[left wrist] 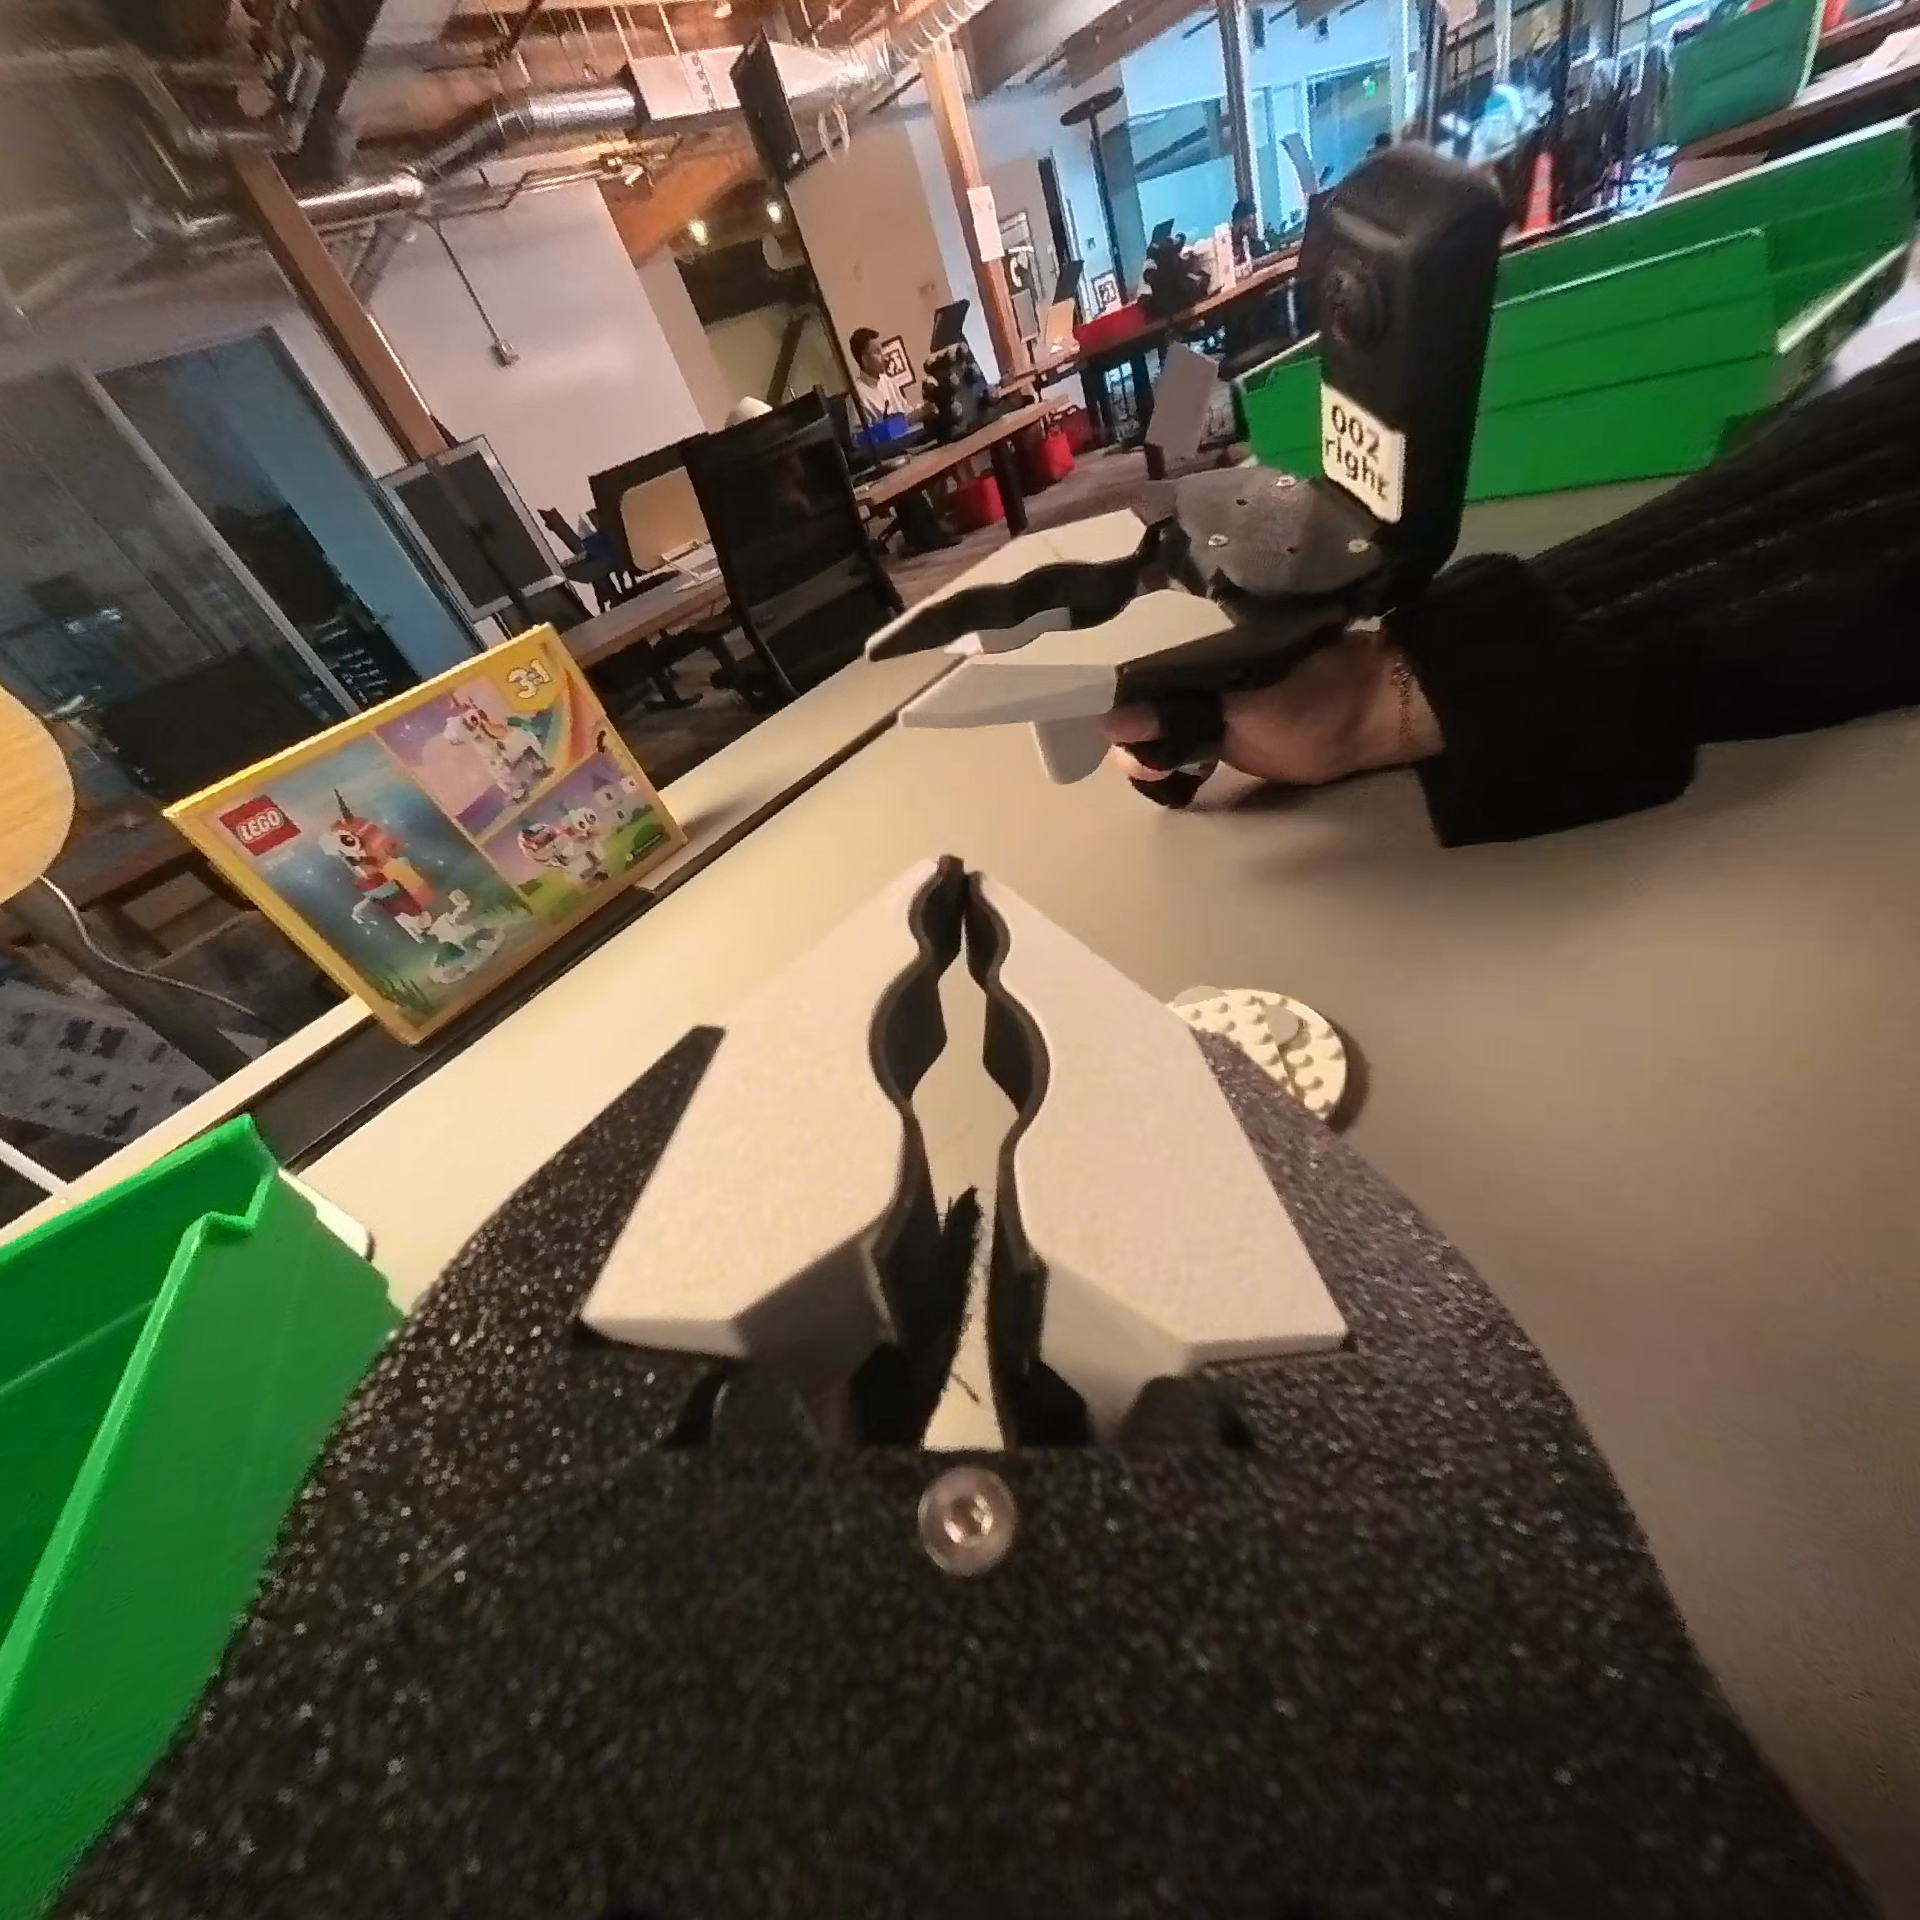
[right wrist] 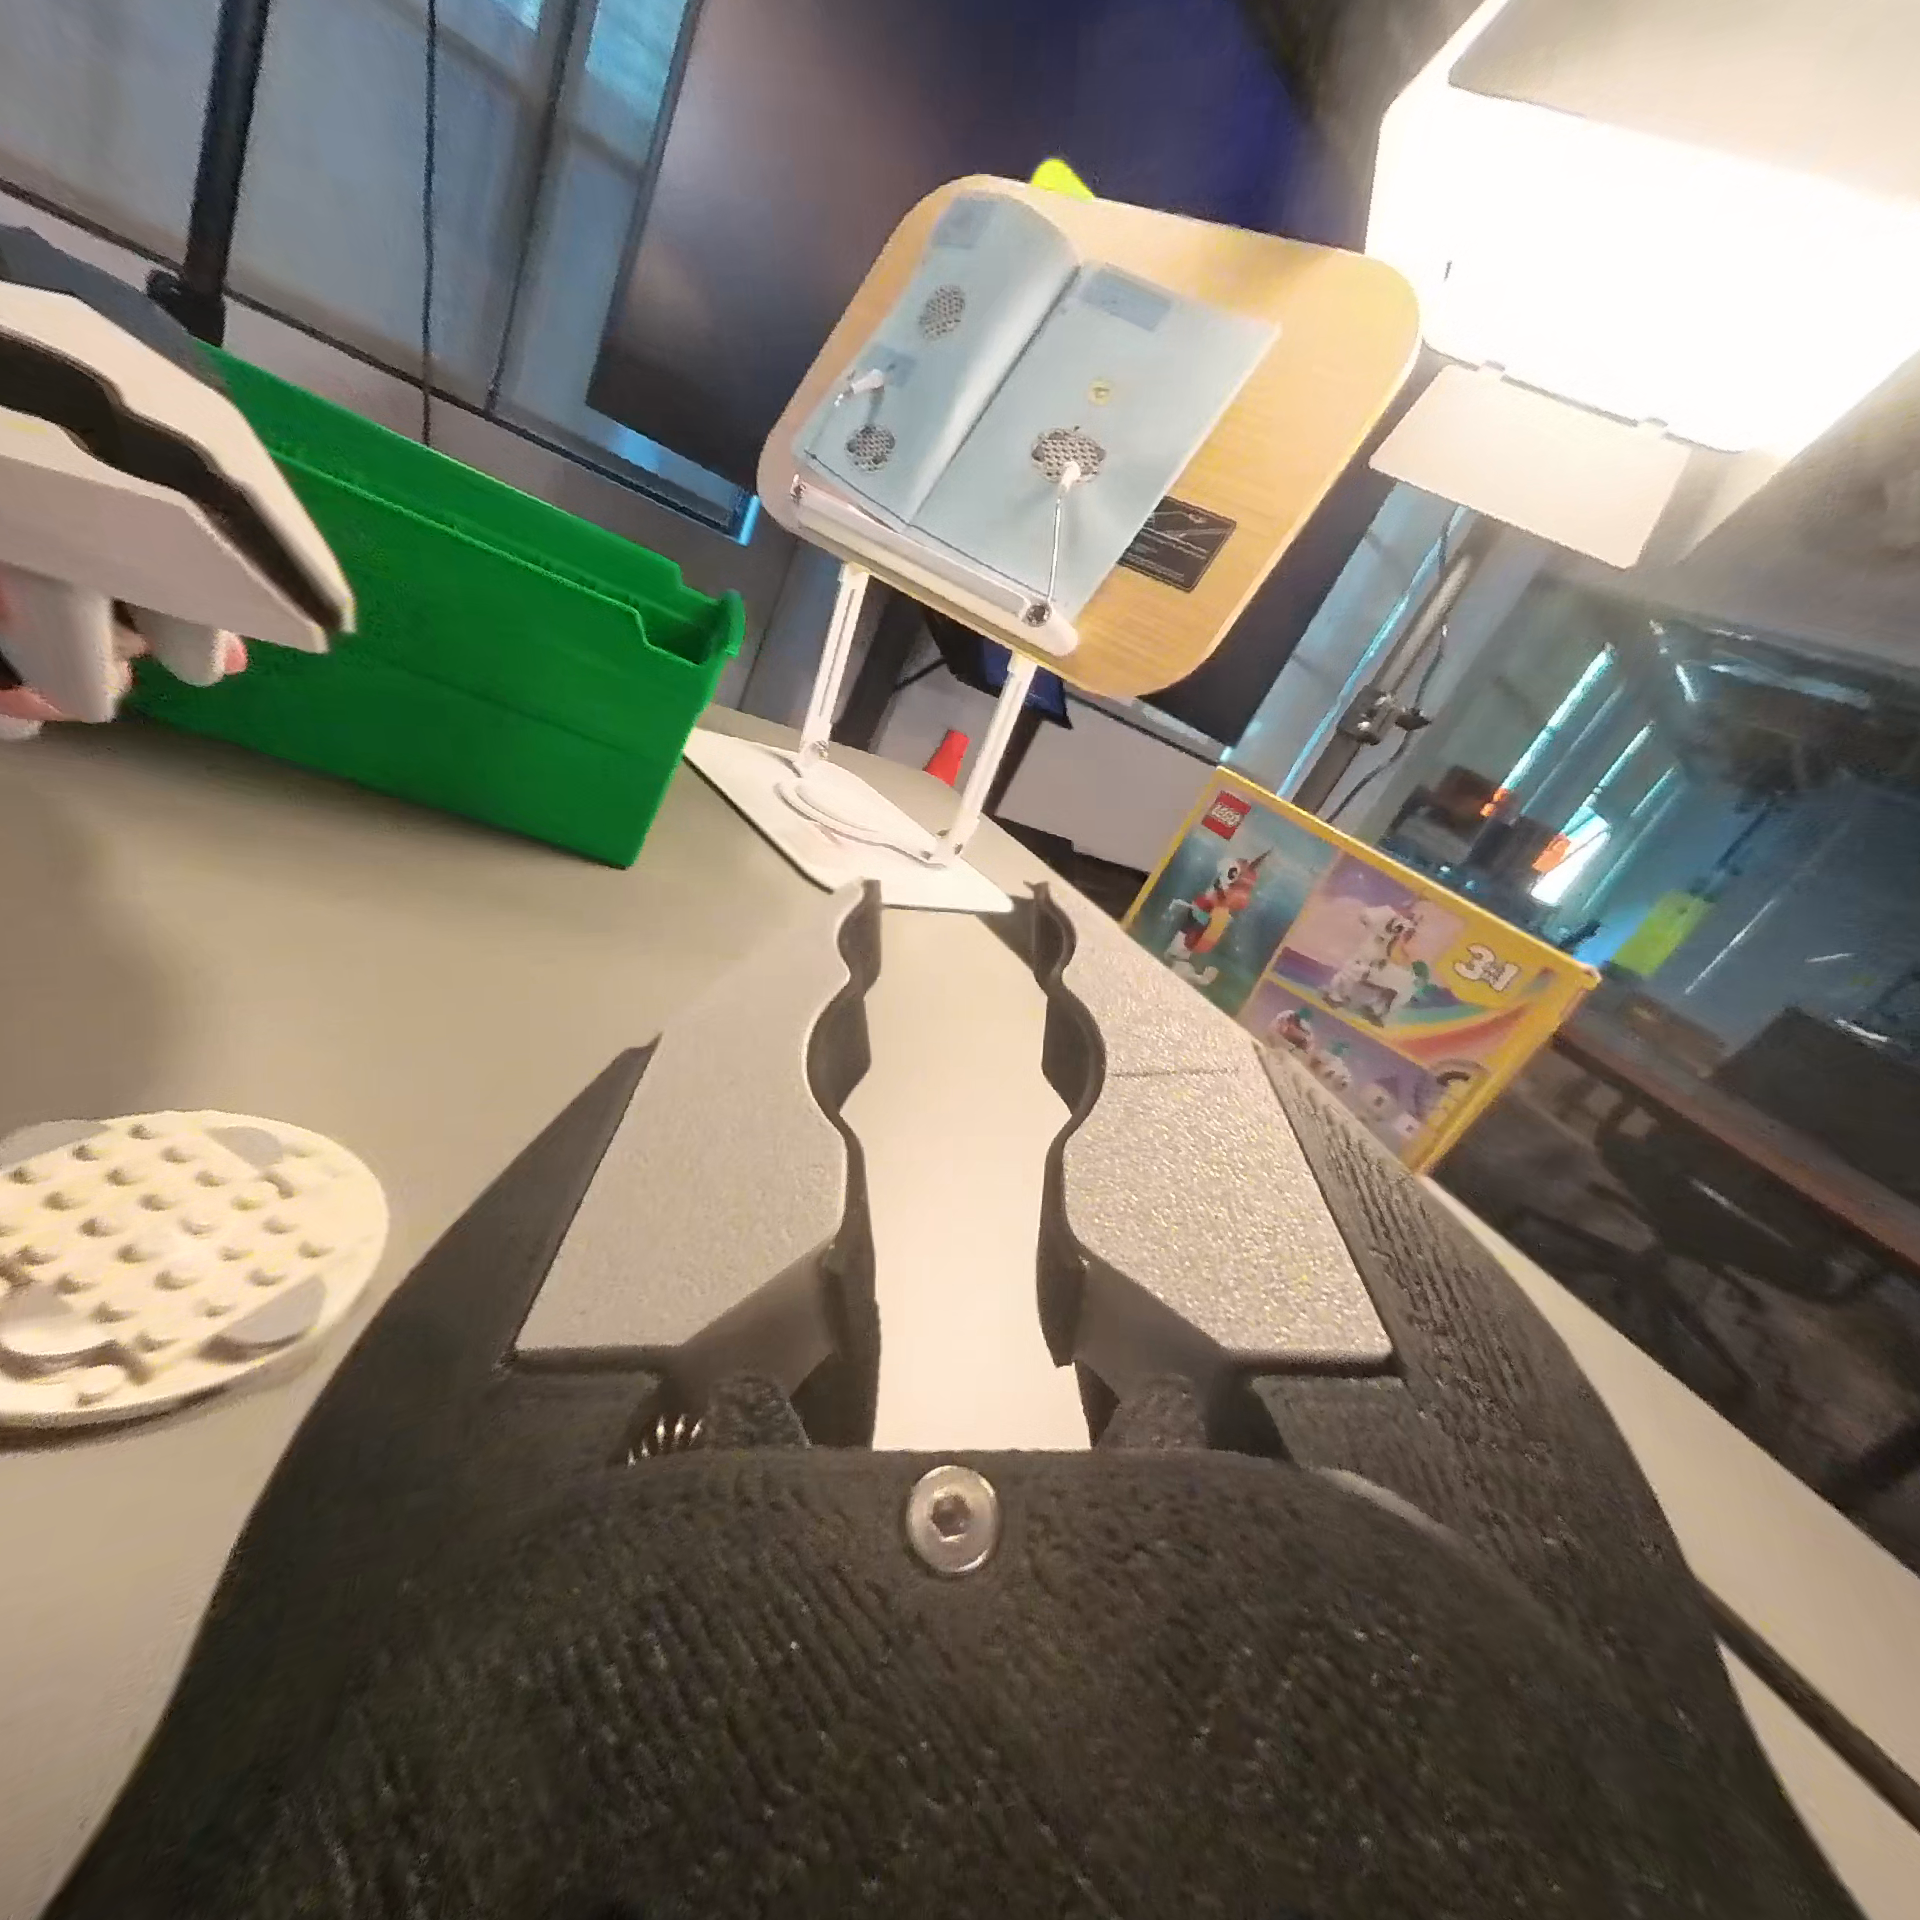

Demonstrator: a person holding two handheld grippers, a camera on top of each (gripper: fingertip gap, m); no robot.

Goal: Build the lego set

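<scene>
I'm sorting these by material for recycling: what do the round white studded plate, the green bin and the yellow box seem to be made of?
Round white studded plate: looks like hard moulded plastic, smooth with a slight sheen, with crisp raised studs.
Green bin: probably rigid plastic, uniform colour, moulded rim and stepped walls.
Yellow box: likely printed cardboard, with thin flat panels, sharp folded edges and a glossy picture face.

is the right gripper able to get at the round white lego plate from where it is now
Probably yes: the right gripper is open and empty, and the round white plate lies flat on bare table just to its left, nothing between.
</scene>
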